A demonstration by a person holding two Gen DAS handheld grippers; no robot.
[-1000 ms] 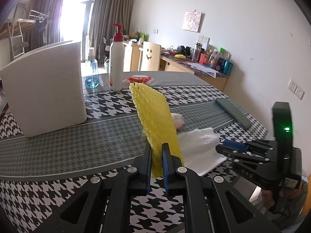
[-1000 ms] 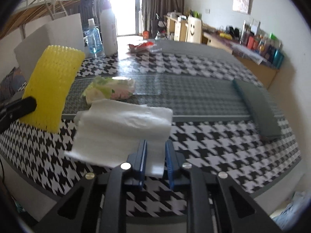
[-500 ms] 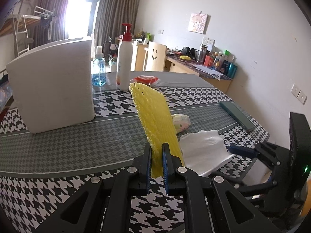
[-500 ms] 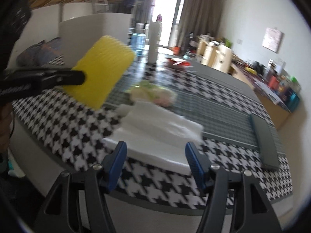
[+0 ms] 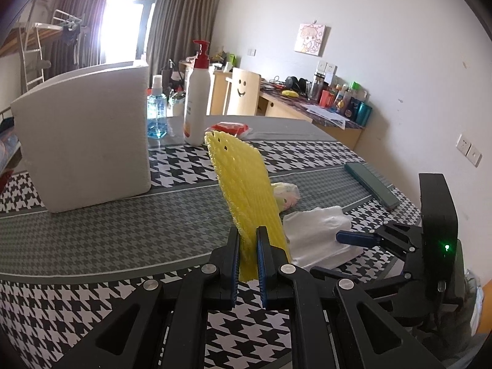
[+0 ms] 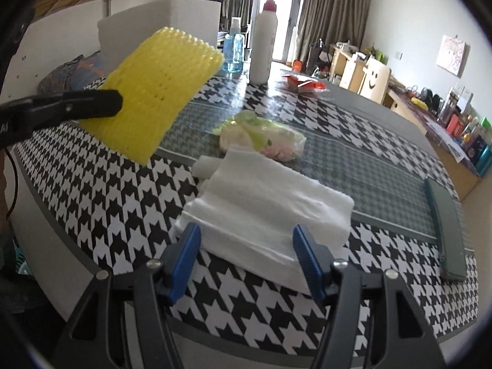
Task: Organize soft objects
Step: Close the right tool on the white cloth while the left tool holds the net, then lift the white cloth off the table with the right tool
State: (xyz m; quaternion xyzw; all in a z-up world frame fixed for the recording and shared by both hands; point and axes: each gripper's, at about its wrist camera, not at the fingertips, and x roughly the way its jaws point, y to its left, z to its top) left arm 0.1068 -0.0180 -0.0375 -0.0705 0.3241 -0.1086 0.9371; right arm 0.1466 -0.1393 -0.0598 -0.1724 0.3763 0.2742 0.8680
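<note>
Since a second ago, your right gripper (image 6: 247, 261) has let go of the white folded tissue sheet (image 6: 270, 206) and rolled; its blue-padded fingers (image 6: 184, 258) are now standing wide, one on each side of the sheet's near edge, with neither pad pressing on it. You are leaving that sheet lying flat on the houndstooth table (image 6: 129, 203), near the front edge, with a small white foam piece (image 6: 205, 166) just beside its far left corner.

Your left gripper (image 5: 247, 255) has not changed: its fingers are pinching narrow on the lower end of the yellow foam net sleeve (image 5: 246, 193), and you are holding that sleeve up off the table, tilted away from you. In the right wrist view the sleeve (image 6: 160, 92) is hanging above the table's left part, with the left gripper's black finger across its near corner.

Behind the tissue sheet, a crumpled plastic packet with green and pink print (image 6: 264, 138) is sitting on the grey stripe of the tablecloth. Farther back, a white pump bottle with a red top (image 5: 196, 104) is standing upright beside a small blue spray bottle (image 5: 156, 113), and a red packet (image 5: 229, 129) is lying to their right. A large white foam box (image 5: 83, 141) is standing on the table's left side, well apart from the soft items. A long dark green case (image 6: 442, 224) is lying along the right edge of the table. Your right gripper's body is showing a green light (image 5: 446, 247) in the left wrist view.
</note>
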